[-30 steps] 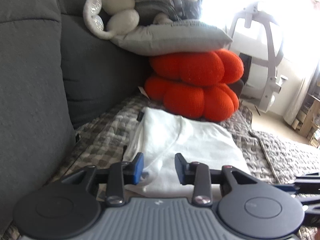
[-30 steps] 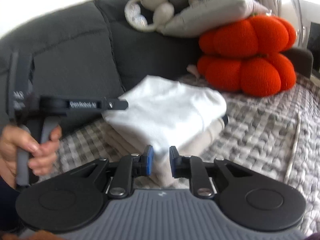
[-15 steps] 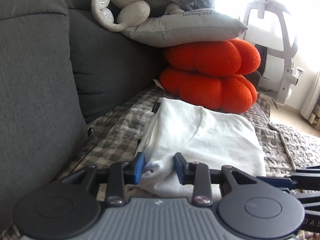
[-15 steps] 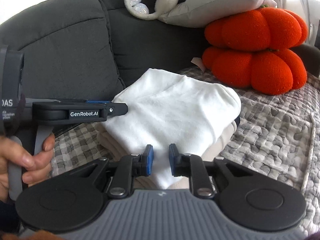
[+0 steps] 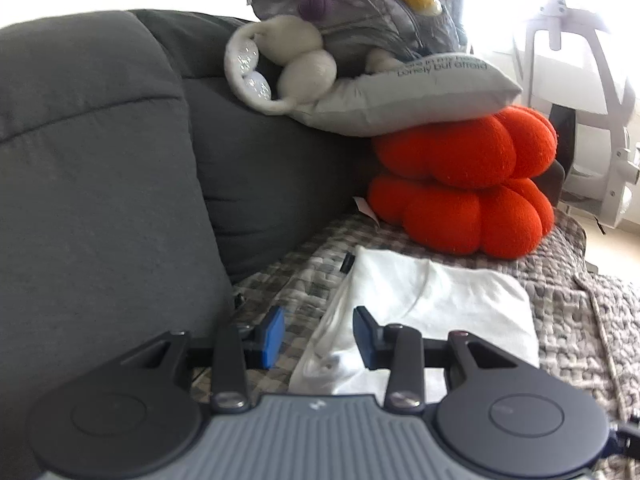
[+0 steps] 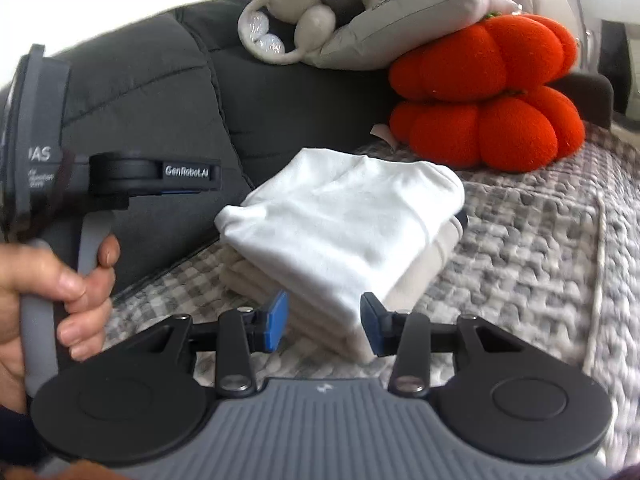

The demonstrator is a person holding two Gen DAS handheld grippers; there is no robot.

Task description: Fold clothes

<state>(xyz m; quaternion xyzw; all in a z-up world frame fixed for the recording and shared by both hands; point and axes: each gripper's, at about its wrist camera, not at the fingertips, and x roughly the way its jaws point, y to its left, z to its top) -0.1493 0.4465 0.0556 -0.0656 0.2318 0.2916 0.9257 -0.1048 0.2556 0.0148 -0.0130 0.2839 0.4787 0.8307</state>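
Bright daylight pours in from the upper right and washes that corner out to plain white in both views. The round lens bends the edges. The grey checked quilted blanket [image 6: 540, 248] looks smeared in the right wrist view.

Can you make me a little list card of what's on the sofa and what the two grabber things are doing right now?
Place: dark grey fabric sofa covered by a grey checked quilted blanket
Clothes: folded white cotton garment on top of a stack of folded cream clothes
Left gripper: open, holding nothing, at the white garment's near edge
Right gripper: open, holding nothing, at the stack's near corner
Cushions: two round orange knitted cushions, stacked, a grey printed pillow resting on them
Toy: cream plush toy beside the pillow
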